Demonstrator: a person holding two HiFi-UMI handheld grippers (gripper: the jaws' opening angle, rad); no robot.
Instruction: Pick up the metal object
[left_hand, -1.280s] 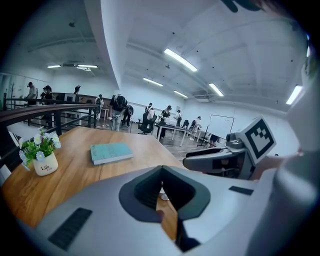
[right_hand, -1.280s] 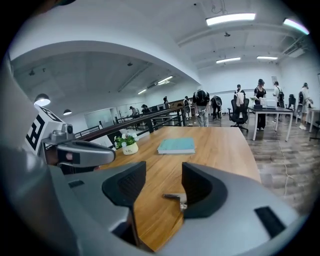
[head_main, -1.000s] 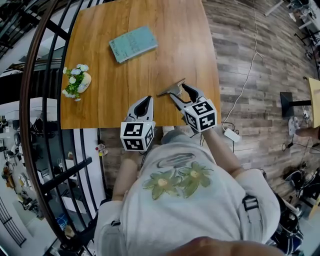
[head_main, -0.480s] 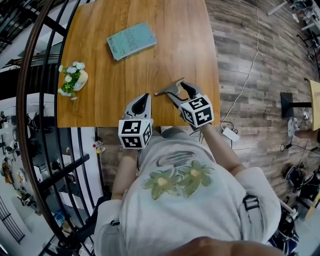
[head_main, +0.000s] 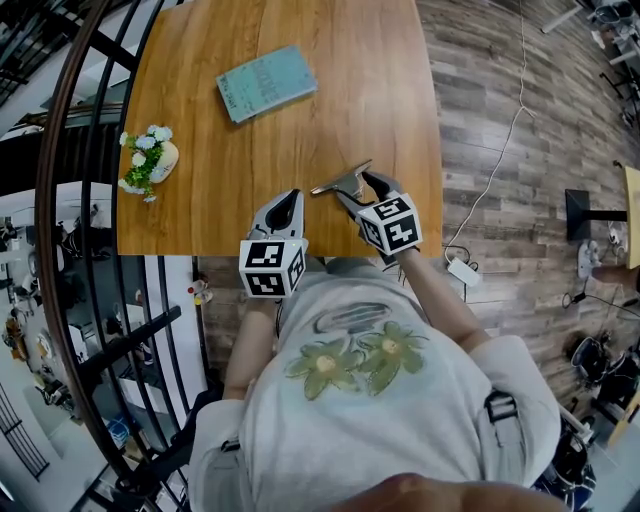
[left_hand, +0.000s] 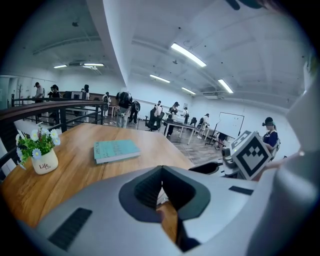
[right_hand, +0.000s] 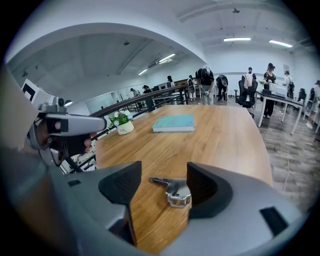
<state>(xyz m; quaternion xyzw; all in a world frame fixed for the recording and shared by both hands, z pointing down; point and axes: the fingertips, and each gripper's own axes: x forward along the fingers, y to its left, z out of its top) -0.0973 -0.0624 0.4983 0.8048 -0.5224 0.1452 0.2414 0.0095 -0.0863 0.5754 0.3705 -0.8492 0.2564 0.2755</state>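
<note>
Wooden counter (head_main: 300, 120), metal piece (head_main: 340, 180) near its front edge.
Head view: right tool (head_main: 358, 188) at it, left tool (head_main: 284, 208) beside. Left gripper view: left tool (left_hand: 161, 189) pinched together, empty. Right gripper view: right tool (right_hand: 163, 184), just spread wide, straddles the metal piece (right_hand: 176, 192), handle pointing left.

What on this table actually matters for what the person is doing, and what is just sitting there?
In the job: metal object, on the table between the open jaws; right gripper, whose jaws have just been opening, not pressing on it.
Just lying about: teal book; small flower pot.
</note>
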